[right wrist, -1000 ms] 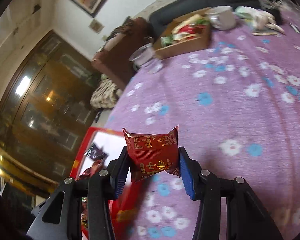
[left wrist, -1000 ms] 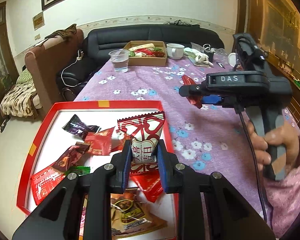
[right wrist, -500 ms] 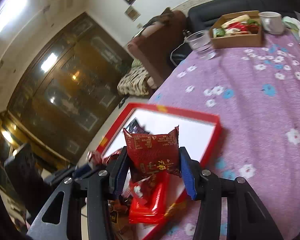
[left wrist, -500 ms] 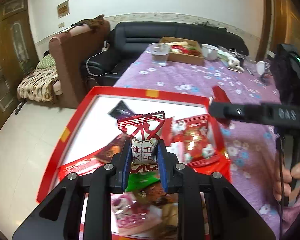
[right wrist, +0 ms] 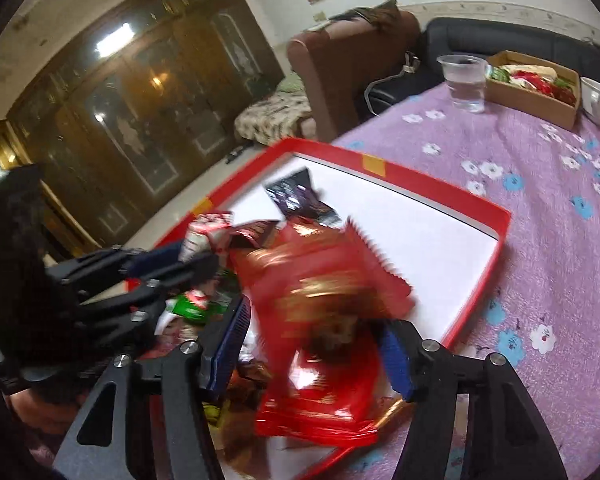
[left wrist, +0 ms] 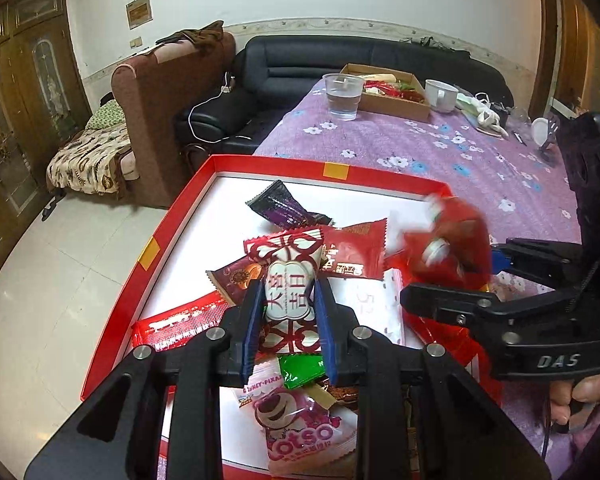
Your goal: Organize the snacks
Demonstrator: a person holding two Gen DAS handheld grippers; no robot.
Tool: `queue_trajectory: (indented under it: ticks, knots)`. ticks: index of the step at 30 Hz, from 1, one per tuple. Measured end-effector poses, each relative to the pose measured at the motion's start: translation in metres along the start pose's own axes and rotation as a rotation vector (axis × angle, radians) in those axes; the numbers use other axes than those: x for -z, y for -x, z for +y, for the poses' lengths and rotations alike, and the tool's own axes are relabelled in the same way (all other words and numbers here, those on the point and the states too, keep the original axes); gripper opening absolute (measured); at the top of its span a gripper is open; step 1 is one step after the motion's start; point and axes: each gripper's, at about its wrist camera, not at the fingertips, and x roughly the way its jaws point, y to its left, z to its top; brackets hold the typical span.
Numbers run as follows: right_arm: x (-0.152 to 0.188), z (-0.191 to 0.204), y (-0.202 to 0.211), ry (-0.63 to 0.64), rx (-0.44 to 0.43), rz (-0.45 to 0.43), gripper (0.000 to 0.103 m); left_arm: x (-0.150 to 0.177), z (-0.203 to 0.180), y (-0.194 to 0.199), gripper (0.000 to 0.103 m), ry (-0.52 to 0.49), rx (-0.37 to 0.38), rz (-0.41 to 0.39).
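From the left wrist, the left hand-held gripper (left wrist: 288, 322) pinches a red-and-white candy packet (left wrist: 287, 280) with a white label, held above the red tray (left wrist: 172, 220) of mixed snacks at the edge of the purple flowered tabletop (left wrist: 460, 160).

From the right wrist, the right hand-held gripper (right wrist: 316, 344) has just been spreading its jaws; a blurred red snack packet (right wrist: 320, 292) sits between them, pads apparently off it, over the tray's near corner.

2 wrist fisheyes, angled down, close, sharing red tray (left wrist: 188, 200)
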Motion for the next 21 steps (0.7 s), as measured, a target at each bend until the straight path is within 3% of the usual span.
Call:
queue_trajectory:
  ticks: [2, 4, 8, 10, 15, 17, 21]
  knots:
    - [0.002, -0.001, -0.003, 0.004, 0.035, 0.015, 0.064, 0.001, -0.001, -0.002, 0.034, -0.002, -0.013, 0.011]
    - [0.002, -0.004, -0.003, -0.01, 0.036, 0.021, 0.064, 0.003, -0.003, -0.004, 0.053, -0.02, -0.052, 0.02]
    - [-0.002, -0.009, 0.017, -0.032, 0.022, -0.049, 0.067, 0.005, -0.008, 0.005, 0.065, -0.061, -0.141, -0.028]
    - [-0.004, -0.01, 0.027, -0.041, 0.019, -0.096, 0.071, 0.003, -0.01, 0.014, 0.085, -0.081, -0.196, -0.076]
    - [-0.005, -0.011, 0.051, -0.036, 0.026, -0.203, 0.073, -0.002, -0.007, 0.039, 0.087, -0.058, -0.235, -0.189]
    - [-0.006, -0.008, 0.058, -0.032, 0.029, -0.234, 0.074, -0.003, -0.005, 0.045, 0.087, -0.037, -0.254, -0.196]
    - [-0.008, -0.004, 0.07, -0.017, 0.051, -0.293, 0.076, -0.004, -0.009, 0.053, 0.088, -0.06, -0.363, -0.213]
